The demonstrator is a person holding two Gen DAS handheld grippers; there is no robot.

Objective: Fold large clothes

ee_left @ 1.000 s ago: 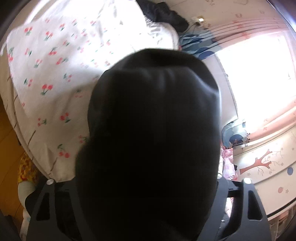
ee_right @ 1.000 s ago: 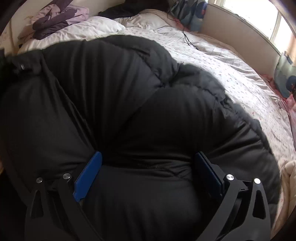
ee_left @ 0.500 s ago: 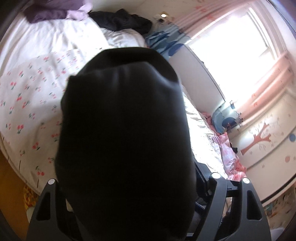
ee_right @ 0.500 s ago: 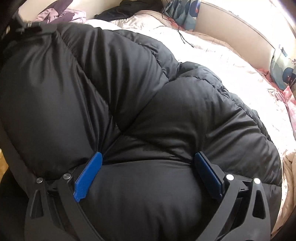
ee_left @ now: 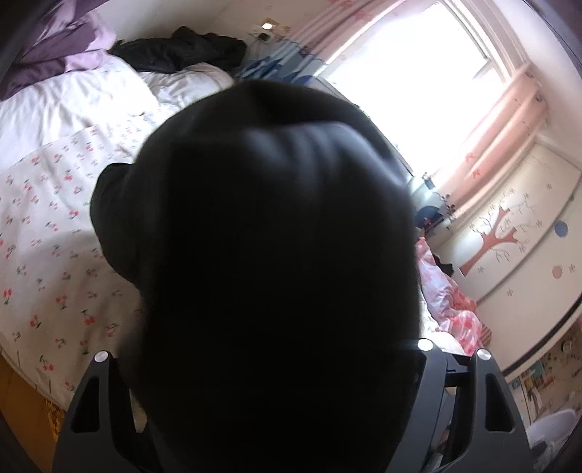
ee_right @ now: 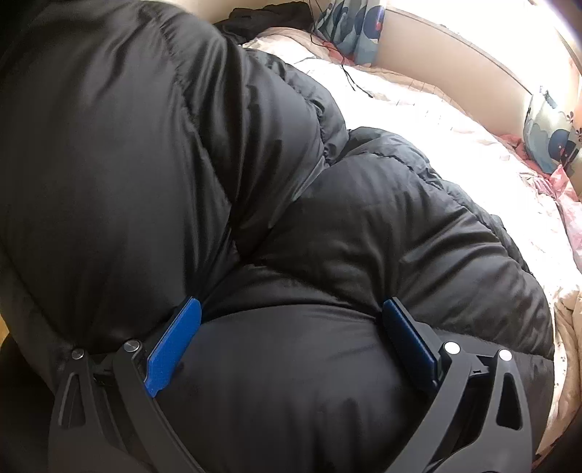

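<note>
A large black puffer jacket [ee_right: 218,182] lies bunched on the bed and fills most of the right wrist view. My right gripper [ee_right: 291,327] has its blue-padded fingers [ee_right: 174,345] pressed on either side of a thick fold of it. In the left wrist view a bulky part of the same jacket [ee_left: 276,254] bulges up between the fingers of my left gripper [ee_left: 276,364] and hides their tips; it is held above the bed.
The bed has a white cherry-print sheet [ee_left: 47,236] and a white duvet [ee_left: 72,98]. Purple clothes [ee_left: 54,54] and a dark garment [ee_left: 182,51] lie at its far end. A bright window with pink curtains [ee_left: 502,120] is at the right. A blue patterned cushion [ee_right: 349,32] leans on the headboard.
My left gripper has swung the held jacket part right and toward the window. The jacket has come closer and fills more of the right wrist view; the right grip is unchanged.
</note>
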